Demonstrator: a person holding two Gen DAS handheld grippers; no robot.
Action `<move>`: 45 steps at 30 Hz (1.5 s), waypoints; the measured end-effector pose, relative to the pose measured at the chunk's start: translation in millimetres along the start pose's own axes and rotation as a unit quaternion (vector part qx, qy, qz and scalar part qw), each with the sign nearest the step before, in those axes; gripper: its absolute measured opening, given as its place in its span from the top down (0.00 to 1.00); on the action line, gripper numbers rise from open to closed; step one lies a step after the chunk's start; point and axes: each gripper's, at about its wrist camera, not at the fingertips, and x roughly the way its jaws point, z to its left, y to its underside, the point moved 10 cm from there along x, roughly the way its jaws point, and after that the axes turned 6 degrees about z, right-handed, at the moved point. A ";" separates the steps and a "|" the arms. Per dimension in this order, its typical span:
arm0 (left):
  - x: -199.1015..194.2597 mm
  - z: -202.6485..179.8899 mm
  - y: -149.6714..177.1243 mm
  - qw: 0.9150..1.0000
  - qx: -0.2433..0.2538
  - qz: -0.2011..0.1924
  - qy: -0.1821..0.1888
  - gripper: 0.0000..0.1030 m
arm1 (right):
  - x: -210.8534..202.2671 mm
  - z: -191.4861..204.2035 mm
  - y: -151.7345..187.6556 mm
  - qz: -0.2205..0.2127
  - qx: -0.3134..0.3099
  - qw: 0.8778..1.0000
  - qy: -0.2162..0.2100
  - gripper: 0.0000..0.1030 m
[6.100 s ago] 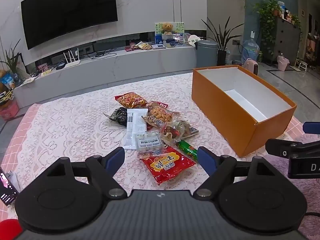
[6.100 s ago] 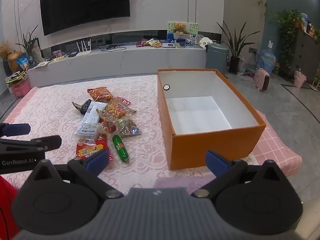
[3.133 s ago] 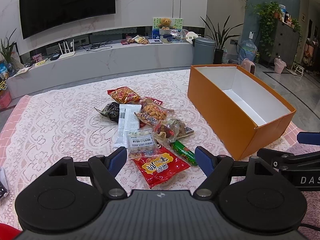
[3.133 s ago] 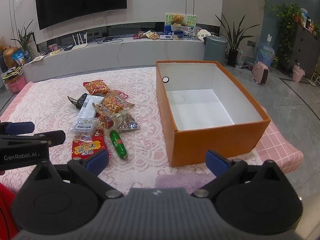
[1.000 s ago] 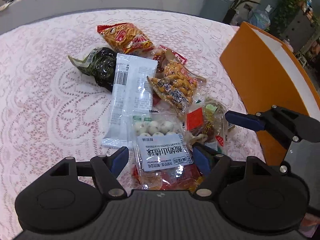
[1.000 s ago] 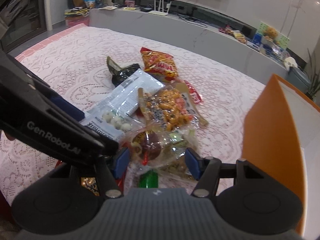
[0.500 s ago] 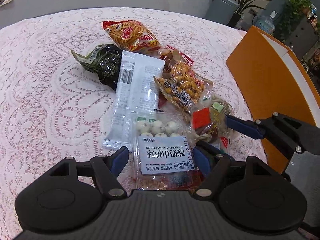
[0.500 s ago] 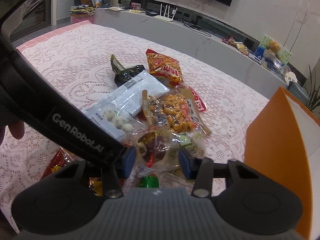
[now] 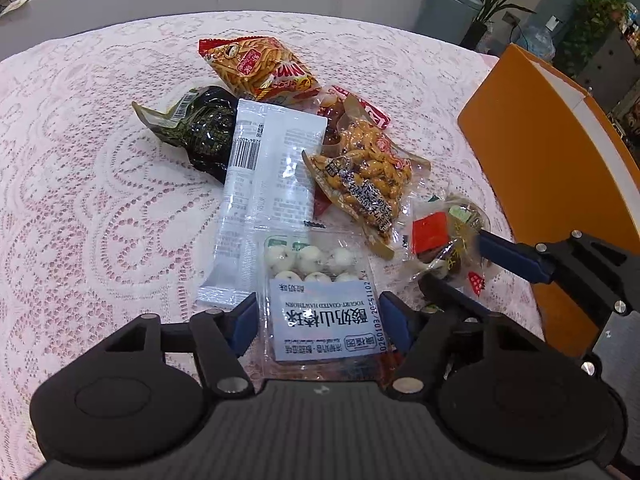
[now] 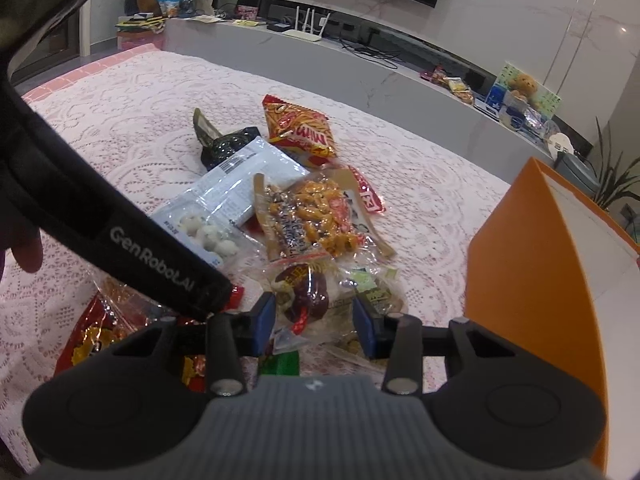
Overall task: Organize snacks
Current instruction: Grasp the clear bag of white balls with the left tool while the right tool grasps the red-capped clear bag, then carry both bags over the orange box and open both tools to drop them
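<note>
A pile of snack packs lies on the pink lace tablecloth [image 9: 80,200]. My left gripper [image 9: 318,320] stands around the clear yogurt-hawthorn pack [image 9: 320,292], its blue pads against both sides. My right gripper [image 10: 314,322] stands around a clear pack of dark dried fruit [image 10: 308,288], pads close on each side; this gripper also shows in the left wrist view [image 9: 472,260]. Beyond lie a peanut pack [image 9: 360,176], a white wrapper [image 9: 264,184], a dark green pack [image 9: 200,128] and an orange chip bag [image 9: 260,68]. The orange box [image 9: 540,152] stands at the right.
A red pack [image 10: 92,340] and a green stick pack [image 10: 280,362] lie close under the grippers. The left gripper's body [image 10: 120,232] crosses the right wrist view. A grey TV bench [image 10: 360,68] runs behind the table.
Both grippers have moved down from above the table onto the pile. In the last second both jaws have narrowed around their packs.
</note>
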 end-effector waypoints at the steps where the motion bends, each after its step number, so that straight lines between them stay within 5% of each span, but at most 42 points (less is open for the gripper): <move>1: -0.6 -0.7 -0.2 1.000 0.001 -0.002 0.003 0.34 | -0.4 0.0 0.1 -0.001 -0.001 1.000 0.001 0.61; 27: -106.3 -20.3 4.6 0.995 -0.023 -0.099 0.005 0.37 | -70.7 -17.7 -20.3 -0.044 0.086 0.994 -0.058 0.64; 36: -142.8 -80.7 -21.5 0.991 0.022 -0.128 0.043 0.37 | -131.0 -79.5 -31.4 -0.072 0.112 0.990 -0.037 0.63; 45: -132.9 -159.1 -62.4 0.986 0.089 -0.123 0.075 0.37 | -139.7 -160.1 -15.5 -0.028 0.117 0.993 0.010 0.63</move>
